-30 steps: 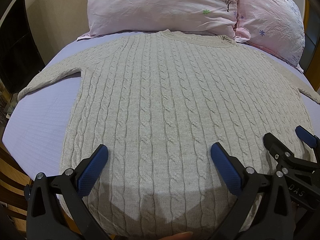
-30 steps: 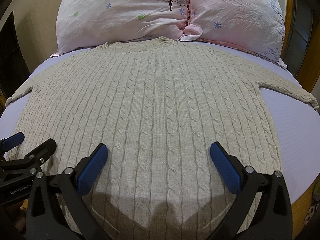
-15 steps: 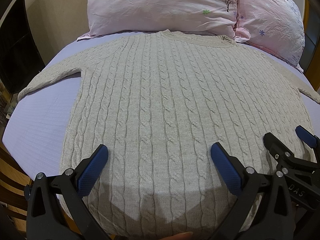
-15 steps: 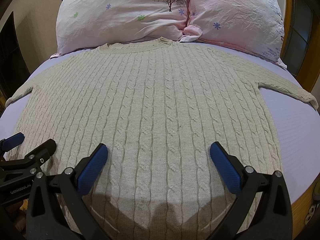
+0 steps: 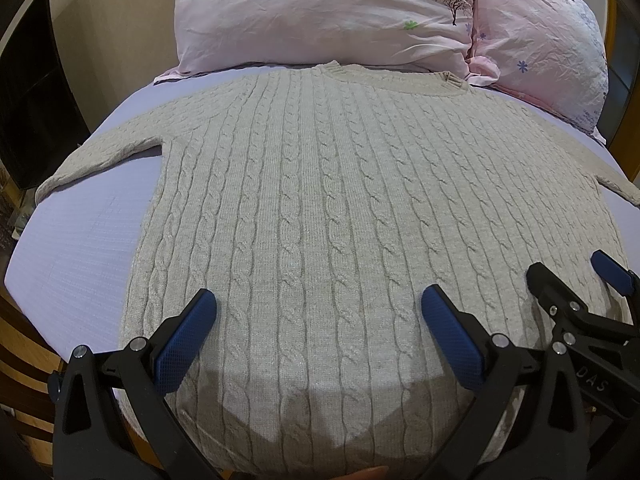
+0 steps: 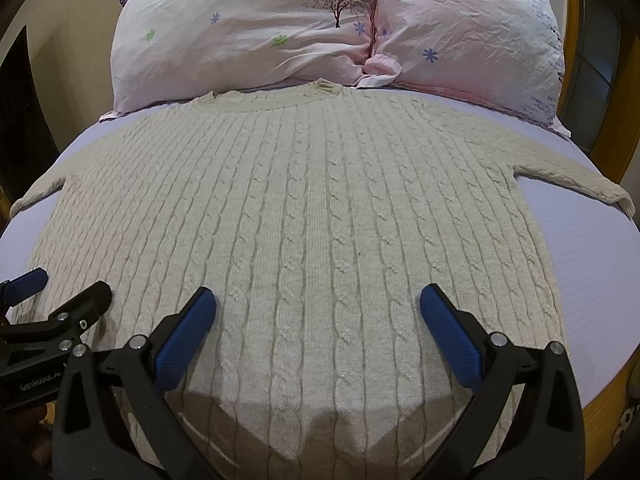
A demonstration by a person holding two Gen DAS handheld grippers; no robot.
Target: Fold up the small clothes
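Note:
A beige cable-knit sweater lies flat on the lilac bed sheet, neck toward the pillows, both sleeves spread out to the sides. It also fills the right wrist view. My left gripper is open and empty, hovering over the sweater's lower hem on the left half. My right gripper is open and empty over the hem on the right half. The right gripper shows at the right edge of the left wrist view. The left gripper shows at the left edge of the right wrist view.
Two pink flowered pillows lie at the head of the bed, just beyond the sweater's neck. A wooden bed frame runs along the right. A dark opening is at the left.

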